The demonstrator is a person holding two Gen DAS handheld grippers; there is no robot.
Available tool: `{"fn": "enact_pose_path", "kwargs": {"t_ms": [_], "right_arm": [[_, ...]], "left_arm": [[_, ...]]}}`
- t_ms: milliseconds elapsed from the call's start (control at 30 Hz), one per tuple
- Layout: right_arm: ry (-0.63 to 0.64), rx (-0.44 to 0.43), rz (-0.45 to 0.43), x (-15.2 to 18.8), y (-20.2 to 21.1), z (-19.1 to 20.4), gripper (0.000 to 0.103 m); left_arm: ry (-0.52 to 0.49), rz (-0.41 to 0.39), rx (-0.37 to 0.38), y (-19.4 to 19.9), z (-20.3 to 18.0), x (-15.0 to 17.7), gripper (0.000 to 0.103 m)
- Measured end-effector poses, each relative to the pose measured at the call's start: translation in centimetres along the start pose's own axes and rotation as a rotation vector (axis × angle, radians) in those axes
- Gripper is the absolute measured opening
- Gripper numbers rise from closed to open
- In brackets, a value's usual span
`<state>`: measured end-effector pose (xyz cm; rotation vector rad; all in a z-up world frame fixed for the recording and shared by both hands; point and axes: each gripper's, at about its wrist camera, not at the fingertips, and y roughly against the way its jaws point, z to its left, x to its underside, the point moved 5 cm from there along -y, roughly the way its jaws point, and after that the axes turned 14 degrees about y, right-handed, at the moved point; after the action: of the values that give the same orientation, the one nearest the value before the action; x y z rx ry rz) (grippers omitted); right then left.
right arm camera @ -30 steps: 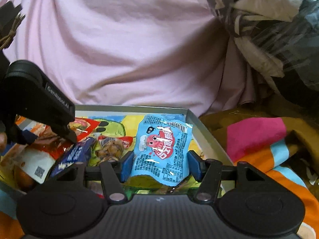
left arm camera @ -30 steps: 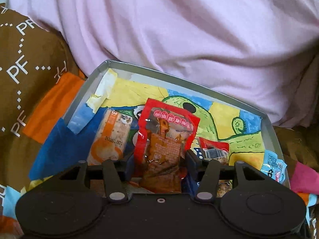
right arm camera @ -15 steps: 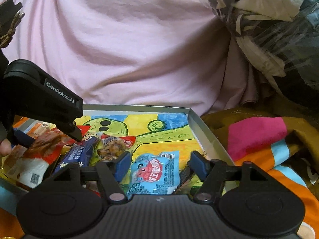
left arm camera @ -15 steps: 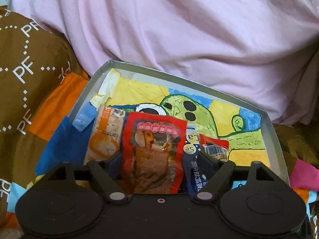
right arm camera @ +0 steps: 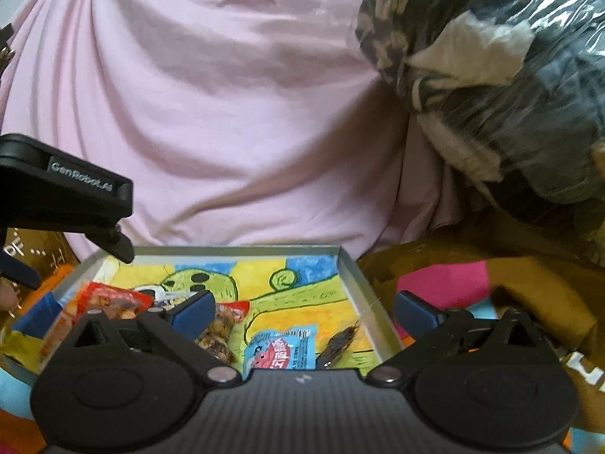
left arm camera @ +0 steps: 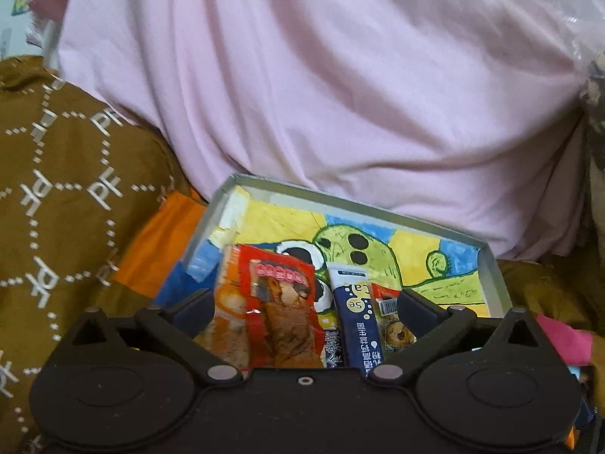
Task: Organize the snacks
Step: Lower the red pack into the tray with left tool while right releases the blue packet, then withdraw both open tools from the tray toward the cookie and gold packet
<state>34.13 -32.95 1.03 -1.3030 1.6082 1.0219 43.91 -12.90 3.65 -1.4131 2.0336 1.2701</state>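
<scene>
A shallow grey box [left arm camera: 493,280] with a green cactus drawing inside lies on the bedding. In the left wrist view it holds an orange packet [left arm camera: 227,314], a red snack packet [left arm camera: 281,310], a navy packet [left arm camera: 359,325] and a small nut packet [left arm camera: 393,325]. My left gripper [left arm camera: 306,306] hovers over them, its jaws opening wide and pressing on nothing. In the right wrist view a light-blue packet [right arm camera: 281,352] lies flat on the box [right arm camera: 363,295] floor beside a dark scrap [right arm camera: 340,340]. Above them my right gripper [right arm camera: 304,310] is opening too, with nothing in its grip. The left gripper's finger [right arm camera: 75,196] shows at the left.
A pink sheet [left arm camera: 340,94] rises behind the box. Brown cloth printed with white letters [left arm camera: 56,189] lies to the left. A many-coloured blanket [right arm camera: 453,283] is to the right, with a plastic-wrapped dark bundle [right arm camera: 510,75] above it.
Both grippers opened and let their packets go: the red one lies in the box, the light-blue one dropped flat onto its floor. Both grippers drew back and rose.
</scene>
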Motion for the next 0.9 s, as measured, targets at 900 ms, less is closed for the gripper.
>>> {"fn": "enact_pose_path", "kwargs": {"t_ms": [900], "right_arm": [[-0.06,-0.017,-0.164,-3.3,16.0,-0.6,0.103]], "left_arm": [[-0.077,-0.201,0.003,17.7,7.0,2.3,0.102]]}}
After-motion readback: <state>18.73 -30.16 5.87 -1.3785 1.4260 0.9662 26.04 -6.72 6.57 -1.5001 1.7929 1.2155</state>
